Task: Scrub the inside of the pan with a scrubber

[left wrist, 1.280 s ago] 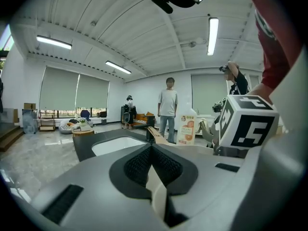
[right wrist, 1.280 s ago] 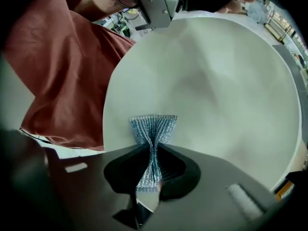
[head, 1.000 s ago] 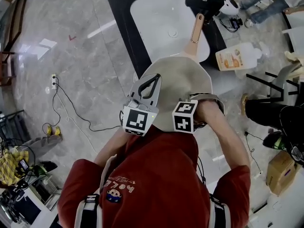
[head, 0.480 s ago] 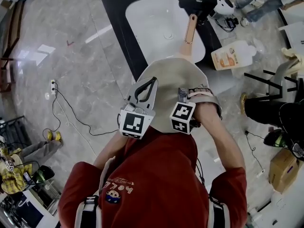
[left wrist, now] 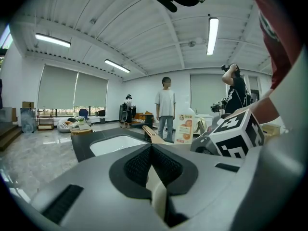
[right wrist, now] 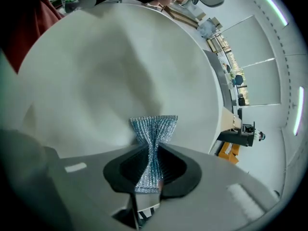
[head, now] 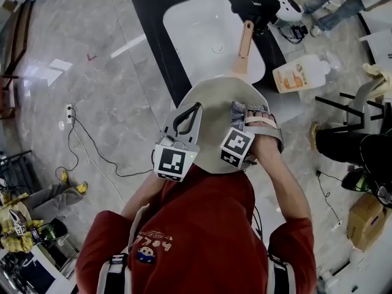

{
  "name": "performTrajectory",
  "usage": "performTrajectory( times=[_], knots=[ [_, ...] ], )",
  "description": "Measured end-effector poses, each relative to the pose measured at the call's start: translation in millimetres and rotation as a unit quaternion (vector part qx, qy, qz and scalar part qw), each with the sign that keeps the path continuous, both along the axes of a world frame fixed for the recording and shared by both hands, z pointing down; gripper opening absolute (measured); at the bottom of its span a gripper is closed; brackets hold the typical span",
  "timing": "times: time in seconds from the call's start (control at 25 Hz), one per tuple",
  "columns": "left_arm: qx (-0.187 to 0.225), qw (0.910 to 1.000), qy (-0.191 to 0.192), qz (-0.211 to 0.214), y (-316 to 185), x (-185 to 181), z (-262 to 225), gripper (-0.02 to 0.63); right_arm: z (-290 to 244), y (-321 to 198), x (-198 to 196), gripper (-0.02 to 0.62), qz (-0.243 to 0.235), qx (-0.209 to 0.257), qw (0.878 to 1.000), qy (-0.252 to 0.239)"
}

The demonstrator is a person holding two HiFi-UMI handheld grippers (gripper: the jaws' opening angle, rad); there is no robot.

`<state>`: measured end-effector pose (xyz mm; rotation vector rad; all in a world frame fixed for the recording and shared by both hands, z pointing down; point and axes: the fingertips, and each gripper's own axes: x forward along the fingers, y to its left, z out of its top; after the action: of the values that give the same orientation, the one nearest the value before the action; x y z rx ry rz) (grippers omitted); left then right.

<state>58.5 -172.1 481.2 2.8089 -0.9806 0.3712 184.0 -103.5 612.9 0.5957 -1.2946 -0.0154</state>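
A cream pan (head: 217, 103) with a wooden handle (head: 245, 38) is held tilted above the sink, its inside facing me. My left gripper (head: 193, 108) is shut on the pan's left rim; the cream rim (left wrist: 157, 189) shows between its pads. My right gripper (head: 242, 116) is shut on a silvery-blue mesh scrubber (head: 239, 109). In the right gripper view the scrubber (right wrist: 154, 128) fans out past my right gripper (right wrist: 153, 152) and presses on the pan's pale inner surface (right wrist: 120, 66).
Below the pan a white sink basin (head: 199, 26) sits in a black counter (head: 153, 23). An orange-labelled soap bottle (head: 301, 72) lies to the right, near a black chair (head: 352, 133). A cable (head: 92, 141) runs over the grey floor. People stand far off (left wrist: 166, 109).
My right gripper has slid the scrubber away from my body across the pan's inside, so more of it shows. The pan and left gripper have shifted only slightly.
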Motion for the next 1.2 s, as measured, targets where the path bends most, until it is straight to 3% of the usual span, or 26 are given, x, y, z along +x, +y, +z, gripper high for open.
performTrajectory(
  times=[0.44, 0.84, 1.04, 1.2],
  knots=[
    [0.004, 0.9999, -0.001, -0.009, -3, -8, -3, 0.006, -3, -29, -1, 0.080, 0.035, 0.093, 0.995, -0.015],
    [0.005, 0.9997, -0.006, -0.024, -4, -23, -1, 0.006, -12, -60, -14, 0.080, 0.052, 0.210, 0.975, -0.056],
    [0.004, 0.9994, -0.007, -0.034, -6, -29, 0, 0.006, -15, -73, -28, 0.080, 0.034, 0.232, 0.969, -0.082],
    [0.003, 0.9993, -0.012, -0.037, -5, -36, 2, 0.006, -4, -72, -48, 0.080, 0.035, 0.201, 0.968, -0.147]
  ],
)
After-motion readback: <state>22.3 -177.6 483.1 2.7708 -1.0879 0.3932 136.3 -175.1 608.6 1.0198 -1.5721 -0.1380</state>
